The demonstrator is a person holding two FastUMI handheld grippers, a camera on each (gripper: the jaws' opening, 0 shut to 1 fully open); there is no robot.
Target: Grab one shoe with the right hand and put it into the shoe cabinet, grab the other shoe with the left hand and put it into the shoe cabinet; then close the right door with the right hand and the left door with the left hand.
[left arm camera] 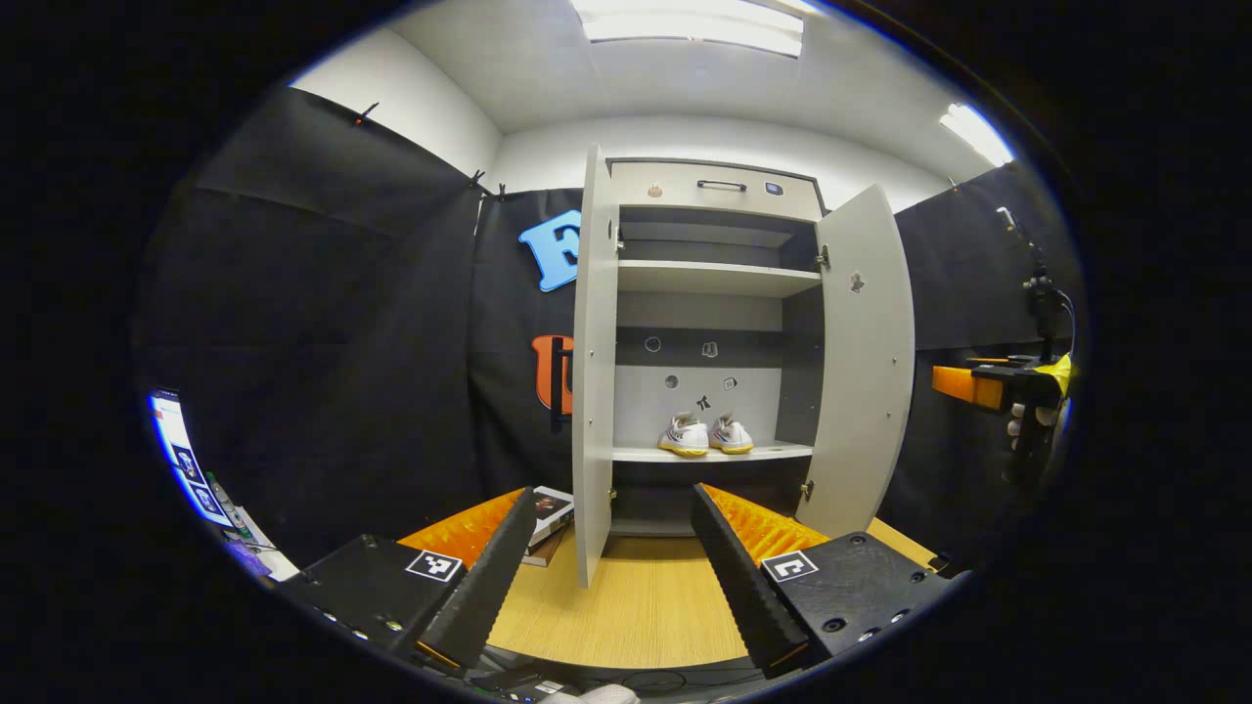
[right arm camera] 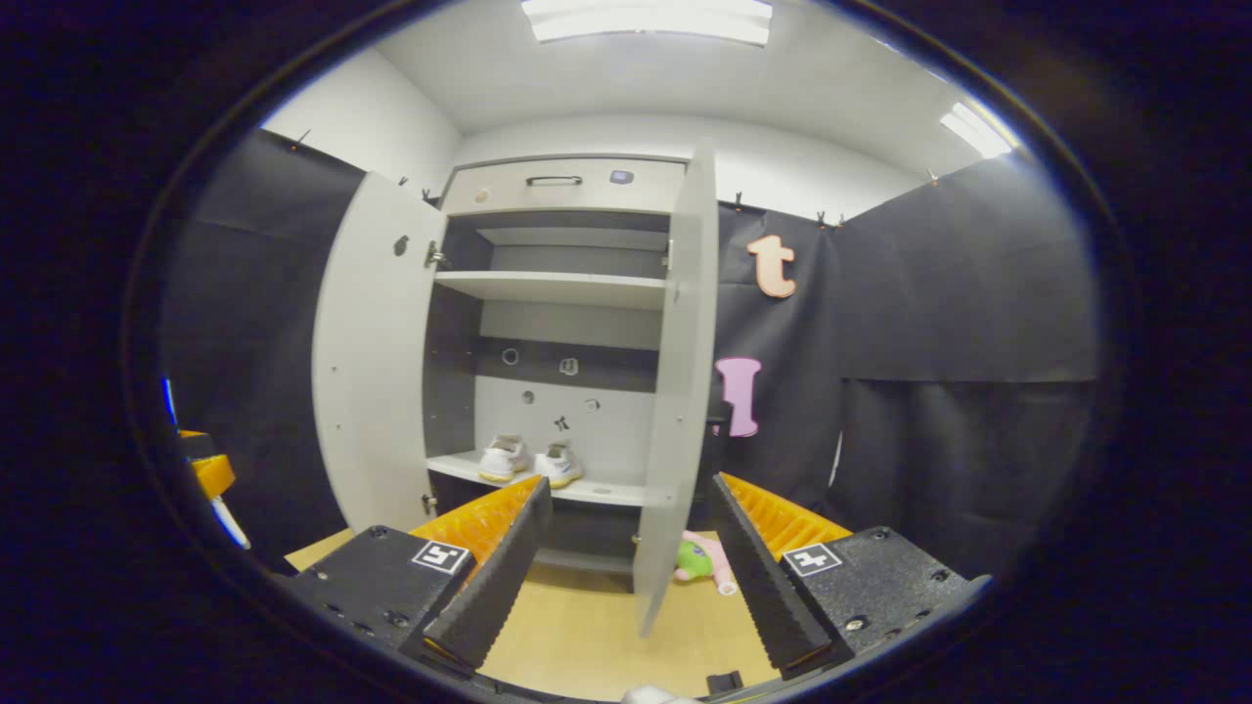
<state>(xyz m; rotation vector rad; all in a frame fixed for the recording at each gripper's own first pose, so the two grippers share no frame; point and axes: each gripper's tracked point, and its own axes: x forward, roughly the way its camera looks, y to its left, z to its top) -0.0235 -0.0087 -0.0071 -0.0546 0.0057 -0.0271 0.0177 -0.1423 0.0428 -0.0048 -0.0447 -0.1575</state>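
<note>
- Black cloth walls and a wood-grain floor (left arm camera: 636, 606) are seen in the left gripper view, with the shoe cabinet (left arm camera: 714, 186) standing open ahead. Both shoes (left arm camera: 704, 435) are already set side by side on the lower shelf (left arm camera: 773, 453). The left gripper (left arm camera: 611, 572) is held back with its jaws spread wide and nothing between them. The left door (left arm camera: 594, 372) is seen nearly edge-on; the right door (left arm camera: 866, 362) is swung outward.
- From the right gripper view, the right gripper (right arm camera: 631, 567) is likewise seen spread and empty, close to the right door's free edge. The door-closing step is judged next: a flat push on the outer face near that edge, swept inward steadily, is advised so the panel is not slammed.
</note>
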